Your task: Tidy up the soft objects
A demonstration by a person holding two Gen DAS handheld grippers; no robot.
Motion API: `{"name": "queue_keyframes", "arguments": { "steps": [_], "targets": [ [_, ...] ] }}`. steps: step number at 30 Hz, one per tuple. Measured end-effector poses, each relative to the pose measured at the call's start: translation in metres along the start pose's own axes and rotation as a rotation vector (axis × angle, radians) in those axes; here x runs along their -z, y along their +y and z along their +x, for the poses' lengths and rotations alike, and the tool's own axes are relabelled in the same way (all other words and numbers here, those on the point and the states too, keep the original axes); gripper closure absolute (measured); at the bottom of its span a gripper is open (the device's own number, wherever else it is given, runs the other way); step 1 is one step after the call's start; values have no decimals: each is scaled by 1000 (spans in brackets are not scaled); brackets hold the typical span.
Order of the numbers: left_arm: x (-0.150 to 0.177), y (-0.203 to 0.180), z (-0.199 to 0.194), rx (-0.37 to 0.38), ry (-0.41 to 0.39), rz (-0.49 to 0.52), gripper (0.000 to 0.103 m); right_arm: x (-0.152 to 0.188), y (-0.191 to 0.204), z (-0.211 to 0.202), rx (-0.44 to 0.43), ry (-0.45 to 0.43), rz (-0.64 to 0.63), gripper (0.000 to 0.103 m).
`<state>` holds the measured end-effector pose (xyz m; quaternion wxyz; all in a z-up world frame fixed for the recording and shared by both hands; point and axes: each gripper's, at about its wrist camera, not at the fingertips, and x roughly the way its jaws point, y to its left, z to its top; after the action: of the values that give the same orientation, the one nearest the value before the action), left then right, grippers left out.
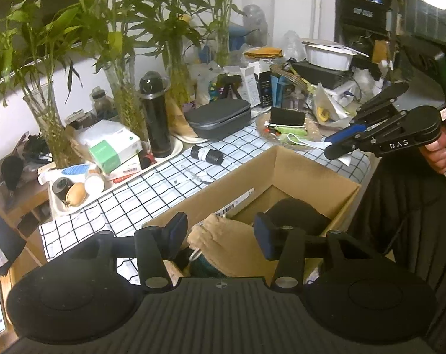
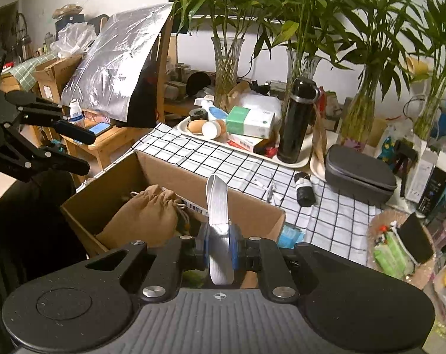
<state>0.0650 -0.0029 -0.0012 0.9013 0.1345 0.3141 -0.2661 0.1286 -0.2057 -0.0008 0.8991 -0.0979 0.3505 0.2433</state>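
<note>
Right gripper (image 2: 220,247) clamped on a folded white face mask (image 2: 218,206), blue pads pressed against both sides, the mask standing upright just above the near rim of an open cardboard box (image 2: 163,171). Inside the box, a tan drawstring pouch (image 2: 146,215) lying against the left wall, with something dark green half hidden beside it. Left gripper (image 1: 220,236) spread wide with nothing between the fingers, hovering over the same cardboard box (image 1: 305,165), directly above the tan drawstring pouch (image 1: 223,236) and next to a black soft item (image 1: 299,212) deeper in. Box resting on a checked tablecloth (image 2: 326,206). Beyond it, a grey zip case (image 2: 358,177), a black flask (image 2: 296,121) on a tray, a tissue pack (image 2: 249,121), and glass vases of bamboo (image 2: 227,67) along the wall.
</note>
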Motion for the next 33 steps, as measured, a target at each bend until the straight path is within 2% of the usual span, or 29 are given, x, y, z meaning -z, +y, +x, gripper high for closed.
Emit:
{"name": "queue_keyframes", "arguments": {
  "steps": [16, 17, 18, 19, 20, 21, 23, 24, 27, 33],
  "targets": [
    [6, 7, -7, -2, 15, -23, 54, -16, 5, 29, -70, 25, 160, 86],
    [6, 8, -7, -3, 14, -25, 54, -17, 6, 31, -78, 24, 166, 83],
    [6, 8, -7, -4, 13, -26, 54, -18, 8, 33, -74, 25, 165, 64],
    [6, 8, -7, -5, 13, -27, 54, -19, 9, 35, -66, 30, 159, 52],
    [6, 8, -7, -4, 12, -28, 54, -19, 10, 35, -57, 23, 146, 32],
    [6, 9, -7, -4, 12, -30, 54, -19, 11, 33, -50, 6, 132, 19],
    [6, 9, -8, -5, 10, -32, 54, -18, 13, 31, -43, -8, 111, 9],
    [6, 10, -7, -6, 10, -33, 54, -17, 12, 31, -42, -4, 103, 4],
    [5, 13, -6, -12, 9, -45, 54, -14, 10, 28, -34, 5, 87, 0],
    [-4, 18, -7, 6, 5, -73, 54, -6, 0, 23, -5, 16, 88, 0]
  ]
}}
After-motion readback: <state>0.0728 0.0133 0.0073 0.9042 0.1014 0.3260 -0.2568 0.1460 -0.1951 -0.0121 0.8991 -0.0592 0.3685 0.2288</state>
